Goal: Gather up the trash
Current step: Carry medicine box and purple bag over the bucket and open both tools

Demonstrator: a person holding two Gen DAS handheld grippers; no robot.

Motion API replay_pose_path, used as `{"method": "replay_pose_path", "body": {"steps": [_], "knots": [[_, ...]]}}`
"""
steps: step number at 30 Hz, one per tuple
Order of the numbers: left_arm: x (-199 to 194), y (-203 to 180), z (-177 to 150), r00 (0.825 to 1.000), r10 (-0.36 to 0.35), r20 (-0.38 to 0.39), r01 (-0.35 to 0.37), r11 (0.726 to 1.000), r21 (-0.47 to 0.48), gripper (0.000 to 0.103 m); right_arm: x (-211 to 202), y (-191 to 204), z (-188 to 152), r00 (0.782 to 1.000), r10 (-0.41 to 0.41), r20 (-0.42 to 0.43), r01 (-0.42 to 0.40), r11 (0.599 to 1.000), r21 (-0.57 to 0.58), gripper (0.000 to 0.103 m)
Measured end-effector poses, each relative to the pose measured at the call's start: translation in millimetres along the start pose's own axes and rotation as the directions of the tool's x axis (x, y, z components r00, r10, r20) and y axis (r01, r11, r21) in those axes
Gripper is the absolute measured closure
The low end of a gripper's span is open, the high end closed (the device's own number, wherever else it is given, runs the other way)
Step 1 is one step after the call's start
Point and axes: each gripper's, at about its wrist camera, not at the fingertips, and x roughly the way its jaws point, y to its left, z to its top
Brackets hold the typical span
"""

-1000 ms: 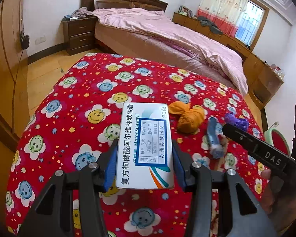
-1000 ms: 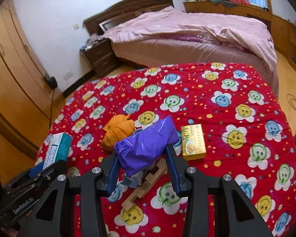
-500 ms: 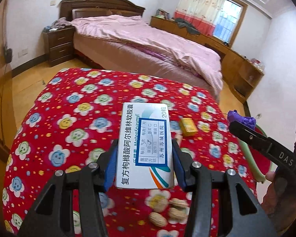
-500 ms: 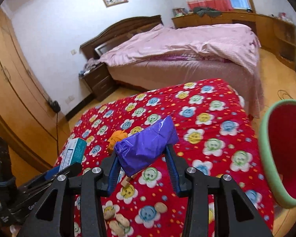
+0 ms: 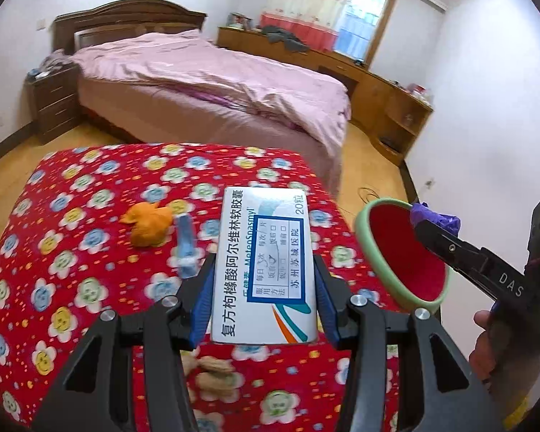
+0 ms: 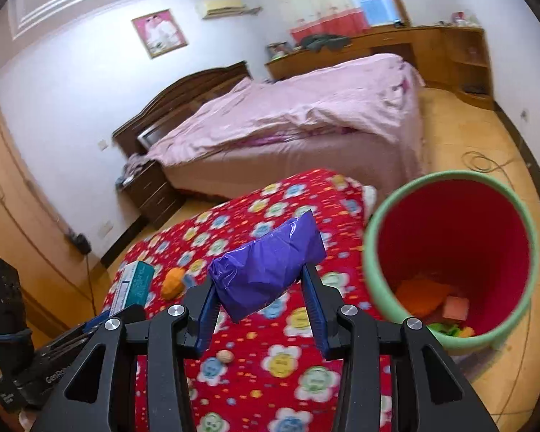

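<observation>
My left gripper [image 5: 264,288] is shut on a white medicine box [image 5: 266,262] with blue print, held above the red flowered tablecloth [image 5: 90,252]. My right gripper [image 6: 261,295] is shut on a crumpled purple wrapper [image 6: 266,270]; in the left wrist view that wrapper [image 5: 437,216] hangs over the rim of the trash bin [image 5: 363,230]. The bin [image 6: 374,252], green outside and red inside, stands right of the table with orange and green scraps at its bottom. The medicine box [image 6: 133,284] also shows at the left of the right wrist view.
On the cloth lie an orange crumpled piece [image 5: 147,225], a blue wrapper [image 5: 187,248] and peanuts [image 5: 212,370]. Beyond the table stands a bed with a pink cover [image 5: 216,82], a nightstand [image 5: 54,104] and wooden cabinets [image 5: 388,97]. A cable [image 6: 486,162] lies on the floor.
Both grippers have risen and swung right with their loads. The bin has come into view, large in the right wrist view, with the purple wrapper now close to its rim.
</observation>
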Motion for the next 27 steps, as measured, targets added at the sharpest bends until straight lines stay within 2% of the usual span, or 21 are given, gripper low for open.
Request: {"method": "replay_pose_path", "body": {"steps": [14,21,27], "knots": [[46.3,-89.9,6.5,0.993,-0.098,-0.072,0.106,0.986,0.129,0.053,-30.6,-87.2,-7.1,0.992,-0.122,0.033,0.116,0.983,0.145,0.059],[83.1,-132.4,3.4,0.981,-0.146,-0.124,0.167,0.97,0.179,0.053,-30.0,-130.0,-10.9,0.985,-0.17,0.006,0.165,0.966,0.199,0.059],[121.7,-166.9,-2.9,0.97,-0.168,-0.178,0.206,0.953,0.222,0.053,-24.7,-158.0,-16.7,0.975,-0.223,-0.022,0.223,0.954,0.201,0.058]]}}
